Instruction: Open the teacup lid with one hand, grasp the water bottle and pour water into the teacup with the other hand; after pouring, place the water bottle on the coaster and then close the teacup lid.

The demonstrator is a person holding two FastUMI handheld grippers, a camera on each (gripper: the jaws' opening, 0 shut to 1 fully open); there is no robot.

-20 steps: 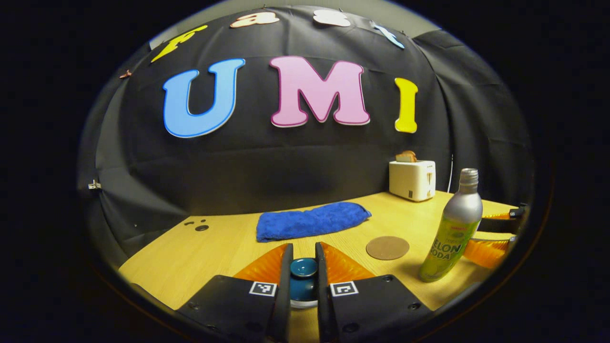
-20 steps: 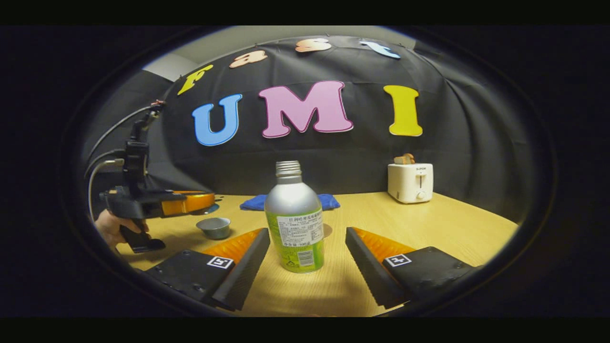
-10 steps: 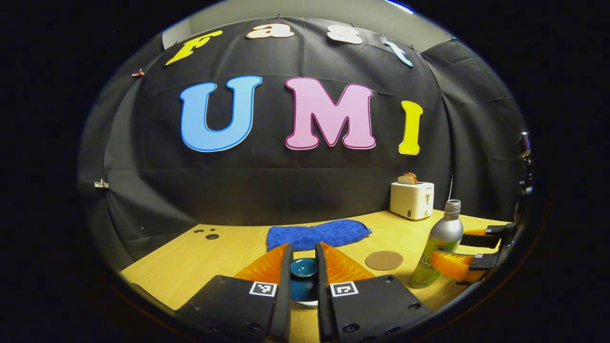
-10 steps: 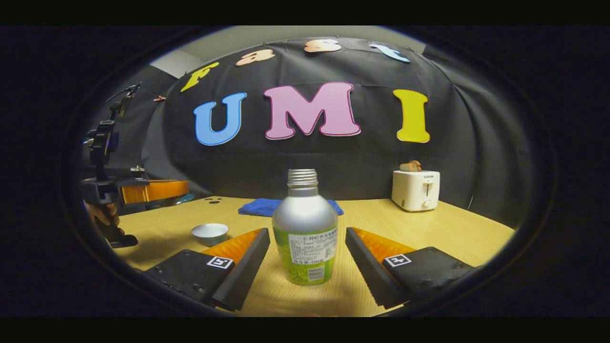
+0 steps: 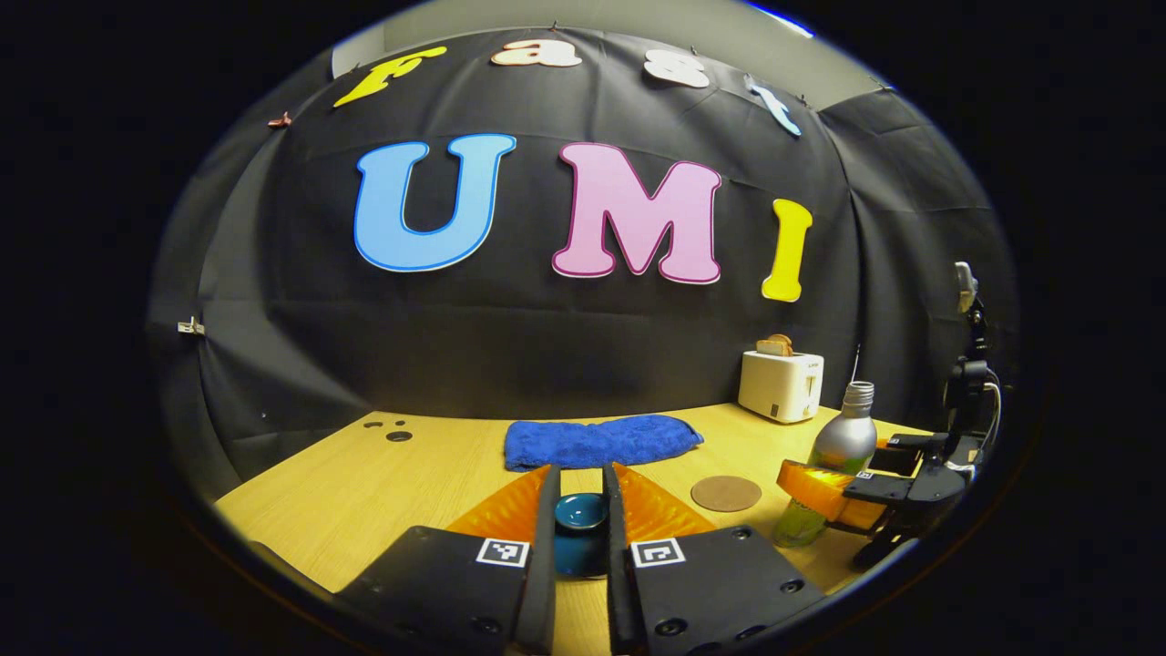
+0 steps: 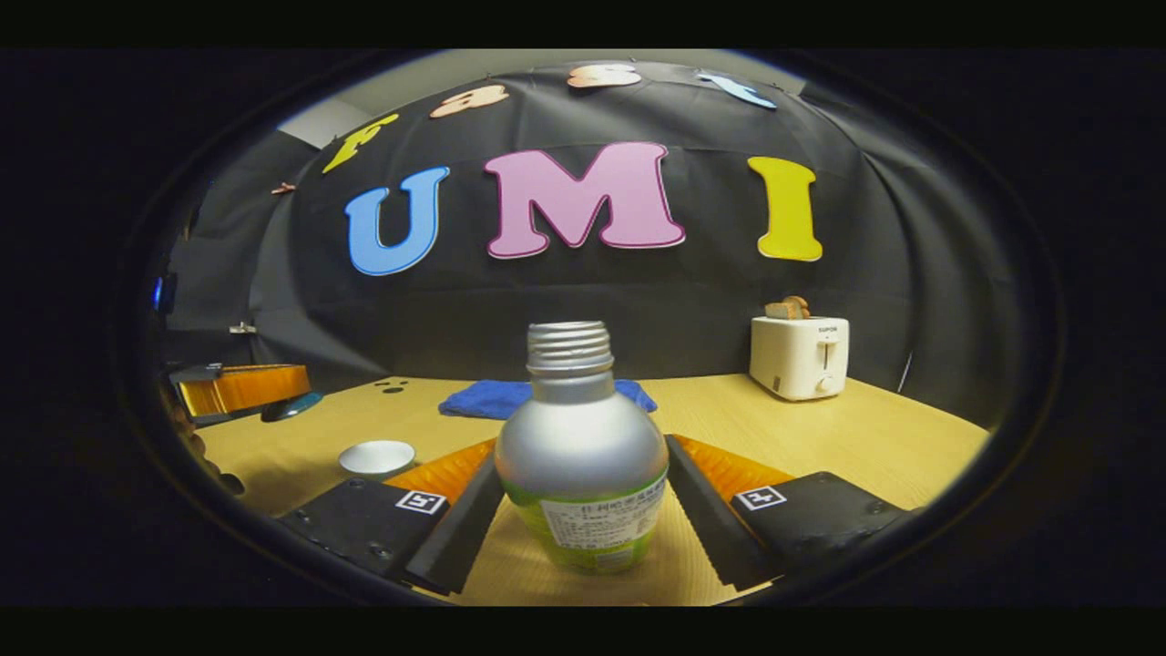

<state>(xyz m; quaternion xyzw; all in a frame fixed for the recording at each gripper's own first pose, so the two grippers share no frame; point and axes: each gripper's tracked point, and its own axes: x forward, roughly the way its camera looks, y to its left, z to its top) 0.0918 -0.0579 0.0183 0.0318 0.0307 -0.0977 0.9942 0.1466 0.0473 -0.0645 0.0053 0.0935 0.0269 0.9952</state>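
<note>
My left gripper (image 5: 580,474) is shut on the knob of the teal teacup lid (image 5: 580,515), held in the air above the table. In the right gripper view the left gripper (image 6: 241,387) hangs at the far left with the lid (image 6: 291,405) under it. The white teacup (image 6: 376,457) stands uncovered on the table below it. My right gripper (image 6: 583,451) is open, its fingers flanking the silver and green water bottle (image 6: 579,428), which stands upright. In the left gripper view the bottle (image 5: 843,437) stands just right of the round brown coaster (image 5: 726,493).
A blue towel (image 5: 601,441) lies at the back of the wooden table (image 5: 383,492). A white toaster (image 6: 800,357) with toast stands at the back right. Small dark holes (image 5: 392,430) mark the table's back left.
My right gripper has moved forward, so the bottle now sits between its fingers. The left gripper has drawn off to the left with the lid, away from the teacup.
</note>
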